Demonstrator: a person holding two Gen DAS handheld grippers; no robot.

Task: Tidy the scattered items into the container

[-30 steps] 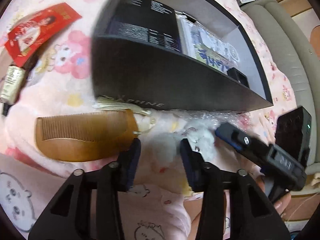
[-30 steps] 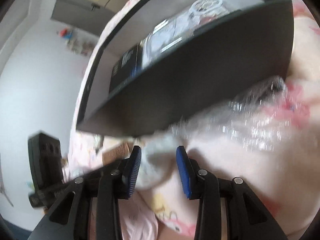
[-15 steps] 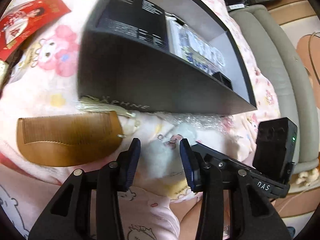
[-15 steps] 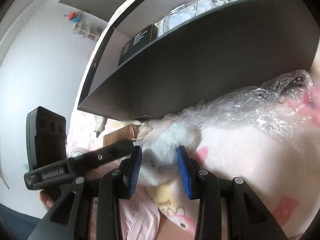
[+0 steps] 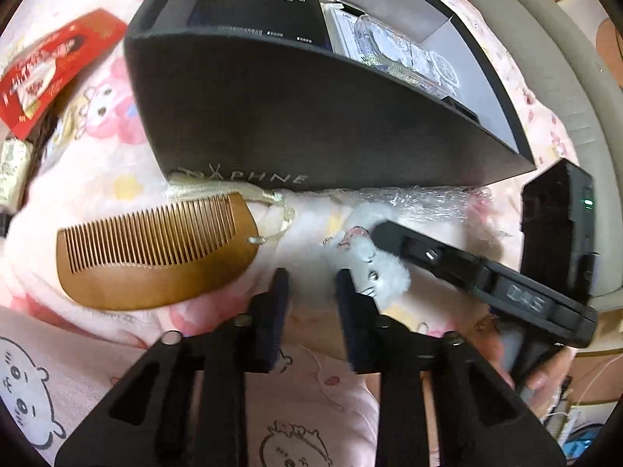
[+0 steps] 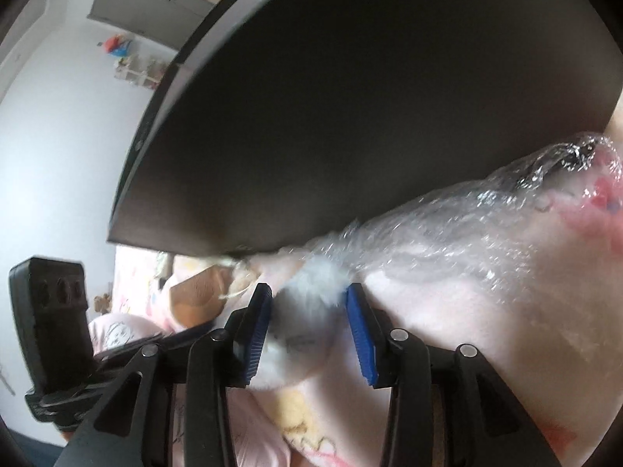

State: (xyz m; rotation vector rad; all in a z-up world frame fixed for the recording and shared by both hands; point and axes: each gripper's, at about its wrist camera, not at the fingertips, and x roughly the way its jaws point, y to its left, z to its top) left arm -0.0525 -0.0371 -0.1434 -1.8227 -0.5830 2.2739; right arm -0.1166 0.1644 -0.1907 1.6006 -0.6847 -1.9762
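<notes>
A: White fluff first — the small white fluffy plush charm (image 5: 383,272) lies on the pink cartoon-print blanket (image 5: 89,179), just in front of the dark grey open cardboard box (image 5: 296,116).

B: Left gripper (image 5: 311,292)?

A: Jaws closing, narrow gap. Some fluff sits between the pads; most of the charm bulges out past the right-hand finger. Whether the pads press on it, I cannot tell.

B: And the right gripper (image 6: 307,303)?

A: Blue pads either side of the same charm (image 6: 311,292), jaws opening slightly. The left pad touches the fluff; a sliver of gap shows at the right pad. No firm grip.

B: What else lies near?

A: A brown wooden comb (image 5: 155,249) with a pale ribbon tassel (image 5: 272,210), left of the charm, teeth toward the box. Crinkled clear plastic wrap (image 6: 486,214) runs along the foot of the box wall, touching the charm's far side.

B: Further out?

A: A red printed packet (image 5: 50,74) at far left on the blanket. Inside the box, a black printed carton (image 5: 268,7) and a clear-packed item (image 5: 405,58) side by side.
</notes>
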